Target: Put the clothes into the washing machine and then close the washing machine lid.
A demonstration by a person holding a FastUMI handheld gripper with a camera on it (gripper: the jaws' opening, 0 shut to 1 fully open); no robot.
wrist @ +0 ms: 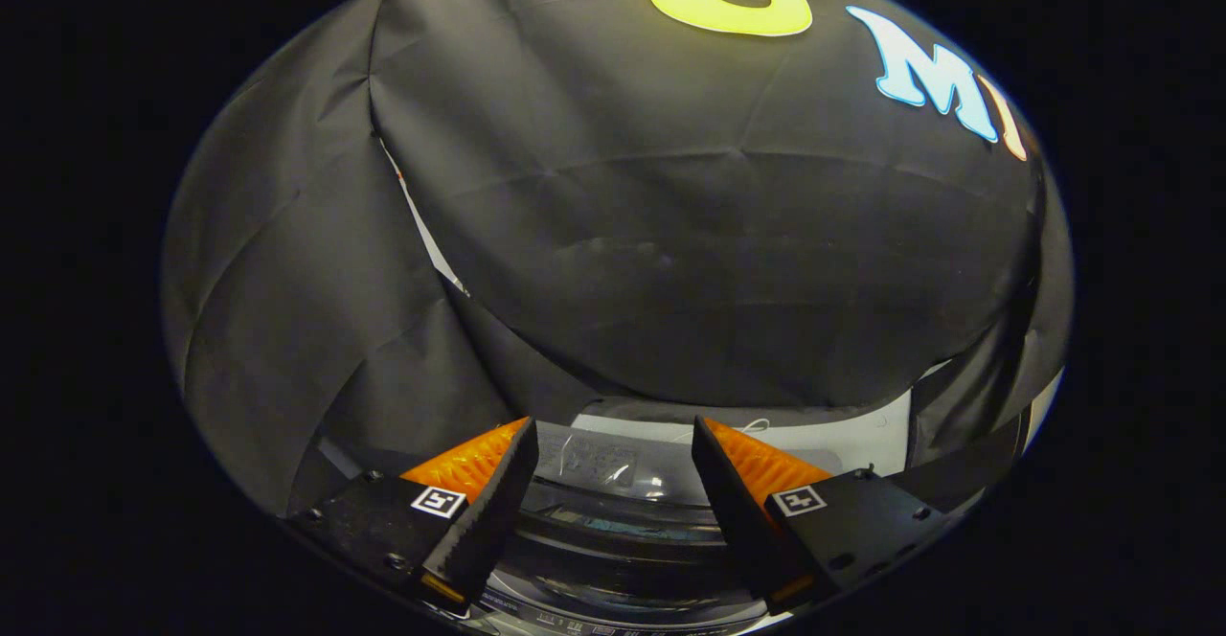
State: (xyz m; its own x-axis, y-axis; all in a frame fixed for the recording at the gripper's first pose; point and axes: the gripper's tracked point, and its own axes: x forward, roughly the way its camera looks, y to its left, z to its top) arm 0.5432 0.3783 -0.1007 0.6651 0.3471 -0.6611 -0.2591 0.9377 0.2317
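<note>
We see one gripper (613,444) with its two fingers spread wide apart, holding nothing; open space lies between the fingertips. Each finger carries one small square marker tag, two tags in all. Below and between the fingers sits one washing machine (623,521), viewed from above. Its single lid (613,468), glossy and see-through, appears to lie down over the dark round opening, though we cannot tell for sure whether it is fully shut. Faint printing shows on the lid, too small to read. The machine's pale far rim (843,440) runs beyond the right finger. Farther off, black cloth (670,253) hangs in creased folds as the booth wall, with one narrow pale gap (421,224) on the far left.
</note>
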